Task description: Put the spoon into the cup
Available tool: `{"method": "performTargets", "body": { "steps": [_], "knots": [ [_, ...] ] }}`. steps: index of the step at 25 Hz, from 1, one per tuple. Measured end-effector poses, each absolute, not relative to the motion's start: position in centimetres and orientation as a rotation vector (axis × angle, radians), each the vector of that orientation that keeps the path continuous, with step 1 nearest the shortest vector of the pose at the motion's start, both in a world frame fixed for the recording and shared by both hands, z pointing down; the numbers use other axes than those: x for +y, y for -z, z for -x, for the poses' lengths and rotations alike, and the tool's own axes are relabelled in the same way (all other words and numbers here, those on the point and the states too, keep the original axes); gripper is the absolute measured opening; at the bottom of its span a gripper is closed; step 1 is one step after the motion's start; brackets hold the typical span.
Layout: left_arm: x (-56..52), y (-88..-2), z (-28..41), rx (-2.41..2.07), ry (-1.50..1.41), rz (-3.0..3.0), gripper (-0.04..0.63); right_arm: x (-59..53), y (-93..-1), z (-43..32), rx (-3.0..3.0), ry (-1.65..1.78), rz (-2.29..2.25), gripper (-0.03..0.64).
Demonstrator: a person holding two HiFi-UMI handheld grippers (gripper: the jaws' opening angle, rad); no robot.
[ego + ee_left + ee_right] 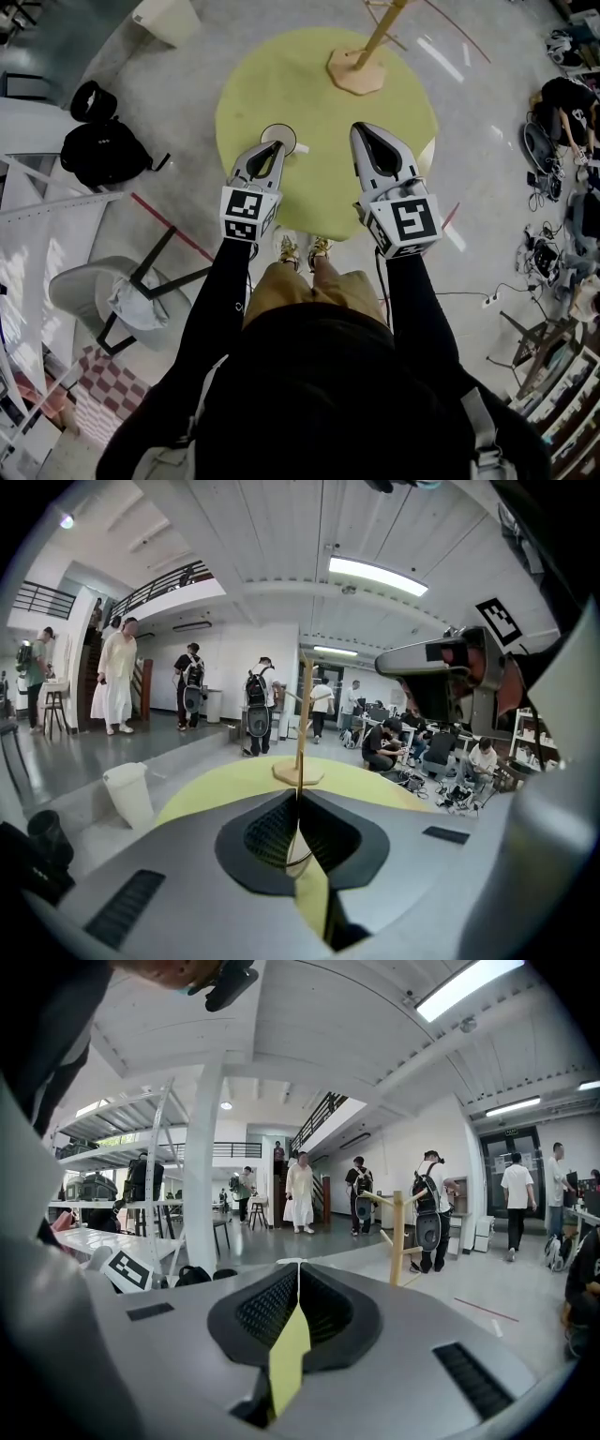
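A white cup [268,131] with a small side handle stands on the round yellow-green table [319,84], near its left front edge. My left gripper [278,147] hovers just over the cup with its jaws shut; in the left gripper view the left gripper [299,797] shows closed tips and an arc of the cup's rim [292,862] through the gap behind them. My right gripper [360,129] hangs over the table to the right of the cup, jaws shut and empty, as the right gripper [298,1266] also shows in its own view. No spoon is visible in any view.
A wooden peg stand [356,70] sits at the table's far side. On the floor at the left are a black backpack [103,150], a grey chair [103,295] and a white bin [167,19]. Several people stand or sit in the hall beyond.
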State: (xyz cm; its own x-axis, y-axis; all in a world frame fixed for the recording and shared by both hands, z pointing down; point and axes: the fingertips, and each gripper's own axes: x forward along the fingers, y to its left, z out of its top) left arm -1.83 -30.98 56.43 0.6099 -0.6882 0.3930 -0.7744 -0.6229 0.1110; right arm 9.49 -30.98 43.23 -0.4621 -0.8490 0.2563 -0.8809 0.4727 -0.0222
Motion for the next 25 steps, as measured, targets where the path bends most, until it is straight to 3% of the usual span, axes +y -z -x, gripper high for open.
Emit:
{"method": "performTargets", "body": {
  "steps": [12, 15, 19, 25],
  "knots": [
    [-28.7, -57.5, 0.4, -1.099, -0.512, -2.603, 0.036, -30.5, -43.6, -8.9, -2.508, -0.229, -1.487, 0.029],
    [-28.6, -58.0, 0.6, -1.125, -0.543, -2.594, 0.155, -30.3, -43.7, -8.8, -2.507, -0.231, -1.485, 0.029],
    [-28.5, -58.1, 0.7, -1.135, -0.539, -2.587, 0.211, -30.0, -43.8, -8.6, -2.506, -0.232, -1.483, 0.029],
    [-28.5, -57.7, 0.3, -1.129, -0.528, -2.598, 0.218, -29.7, -43.8, -8.8, -2.506, -0.236, -1.484, 0.029]
  ]
}}
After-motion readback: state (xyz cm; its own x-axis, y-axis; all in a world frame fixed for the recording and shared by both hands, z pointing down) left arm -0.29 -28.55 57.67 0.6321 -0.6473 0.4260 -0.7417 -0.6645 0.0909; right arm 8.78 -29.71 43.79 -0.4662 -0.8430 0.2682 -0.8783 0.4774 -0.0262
